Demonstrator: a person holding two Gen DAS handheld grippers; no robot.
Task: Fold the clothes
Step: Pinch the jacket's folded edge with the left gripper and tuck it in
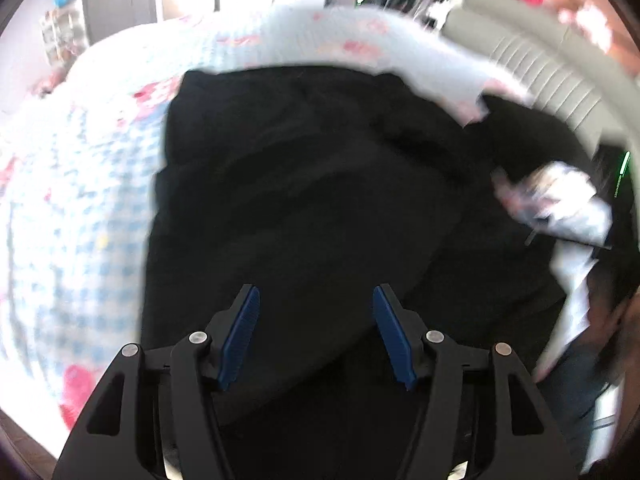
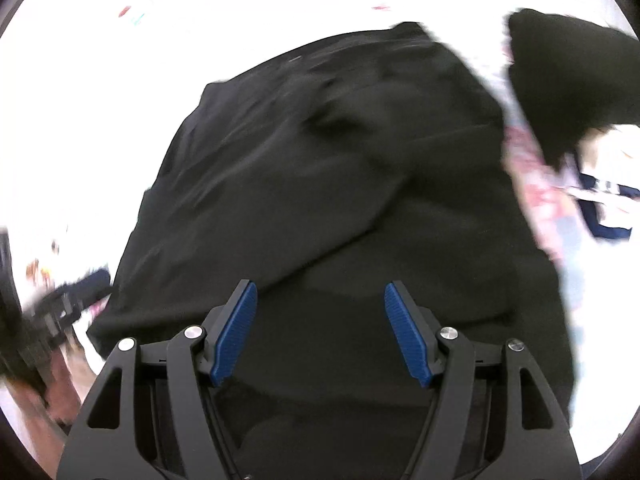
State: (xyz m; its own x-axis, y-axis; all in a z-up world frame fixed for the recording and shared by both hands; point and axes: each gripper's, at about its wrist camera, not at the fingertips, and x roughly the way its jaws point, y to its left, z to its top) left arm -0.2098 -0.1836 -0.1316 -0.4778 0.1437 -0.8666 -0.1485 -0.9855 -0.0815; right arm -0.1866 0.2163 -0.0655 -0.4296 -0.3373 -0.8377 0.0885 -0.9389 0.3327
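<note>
A large black garment lies spread on a bed with a blue-checked, pink-flowered cover. My left gripper hovers over its near part, open, blue pads wide apart, nothing between them. In the right wrist view the same black garment fills the middle, with a fold ridge running across it. My right gripper is open above the cloth, empty. The other gripper shows blurred at the right of the left wrist view, and at the lower left of the right wrist view.
A second black cloth piece lies at the upper right. A grey padded headboard curves along the bed's right side. A dark blue and white item sits at the right. A door and shelves stand at the back left.
</note>
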